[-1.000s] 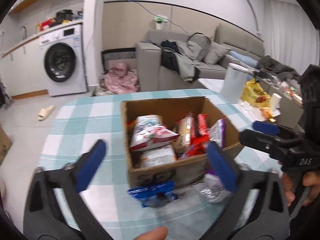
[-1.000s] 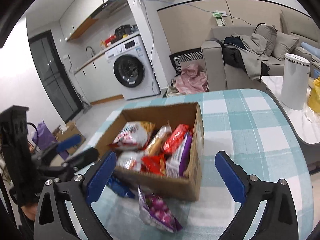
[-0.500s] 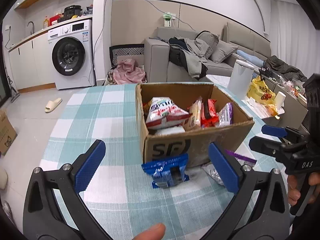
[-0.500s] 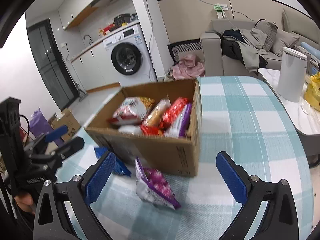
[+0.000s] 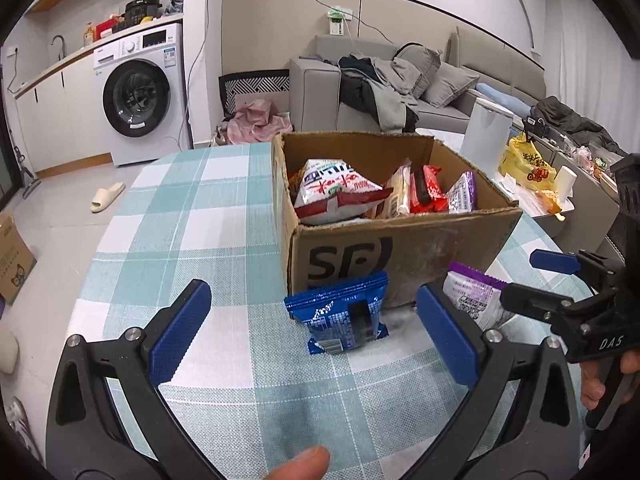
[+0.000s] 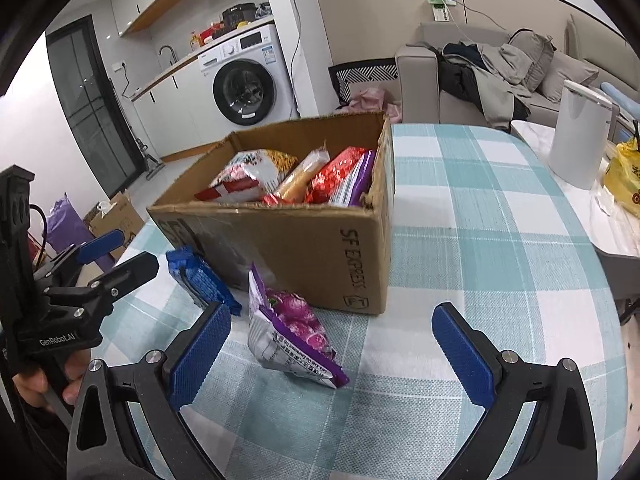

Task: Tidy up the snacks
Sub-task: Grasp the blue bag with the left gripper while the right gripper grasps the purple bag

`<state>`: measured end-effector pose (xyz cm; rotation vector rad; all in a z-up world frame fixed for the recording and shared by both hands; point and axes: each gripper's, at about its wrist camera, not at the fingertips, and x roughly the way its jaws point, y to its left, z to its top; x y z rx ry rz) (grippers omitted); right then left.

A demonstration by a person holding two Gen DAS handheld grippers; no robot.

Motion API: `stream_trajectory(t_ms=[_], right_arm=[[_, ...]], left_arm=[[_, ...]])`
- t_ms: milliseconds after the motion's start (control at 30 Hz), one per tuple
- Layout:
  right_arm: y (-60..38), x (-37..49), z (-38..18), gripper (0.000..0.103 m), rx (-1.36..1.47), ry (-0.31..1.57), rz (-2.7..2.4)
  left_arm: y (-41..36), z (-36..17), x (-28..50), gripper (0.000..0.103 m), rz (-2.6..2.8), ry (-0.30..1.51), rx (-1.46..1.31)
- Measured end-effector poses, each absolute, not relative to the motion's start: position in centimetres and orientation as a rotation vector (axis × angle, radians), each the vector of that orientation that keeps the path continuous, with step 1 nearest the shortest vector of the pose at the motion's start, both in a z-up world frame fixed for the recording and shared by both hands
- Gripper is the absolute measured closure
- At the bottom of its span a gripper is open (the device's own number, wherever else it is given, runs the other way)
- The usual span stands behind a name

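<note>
A cardboard box (image 5: 400, 248) (image 6: 320, 256) stands on the checked tablecloth, holding several snack packets: a white and red bag (image 5: 336, 194), a red pack (image 5: 428, 196) and a purple one (image 5: 464, 194). A blue packet (image 5: 340, 316) (image 6: 200, 278) leans against the box's near wall. Beside it lies a purple and white packet (image 5: 474, 296) (image 6: 292, 334). My left gripper (image 5: 316, 332) is open, just in front of the blue packet. My right gripper (image 6: 332, 356) is open, low over the purple packet. Each gripper shows in the other's view, the right one (image 5: 536, 280), the left one (image 6: 116, 254).
The table (image 6: 500, 240) has bare cloth to the box's left and right. A white bin (image 6: 580, 136) and a yellow bag (image 6: 624, 176) sit on a side table at the right. A sofa (image 5: 400, 92) and washing machine (image 5: 140, 96) stand beyond.
Both grippers have dropped lower and drawn back toward the near table edge, so the box's front wall and both loose packets now show more fully. Both stayed open.
</note>
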<state>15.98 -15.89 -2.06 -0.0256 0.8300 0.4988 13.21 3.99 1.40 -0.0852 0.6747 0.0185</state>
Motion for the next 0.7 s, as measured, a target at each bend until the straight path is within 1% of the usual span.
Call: stream_trajectory(t_ms=[433,700], right_arm=[[-13.5,16.3,-5.1,0.0,-0.102,0.897,0.506],[-15.1,17.3,-5.6,0.0,-0.124,0.906,0.479]], left_arm=[[4.5,-1.5,15.2,0.001,0.029,0.75,-0.096],[4.9,-2.9,16.1,0.001,0.031,0.779,-0.111]])
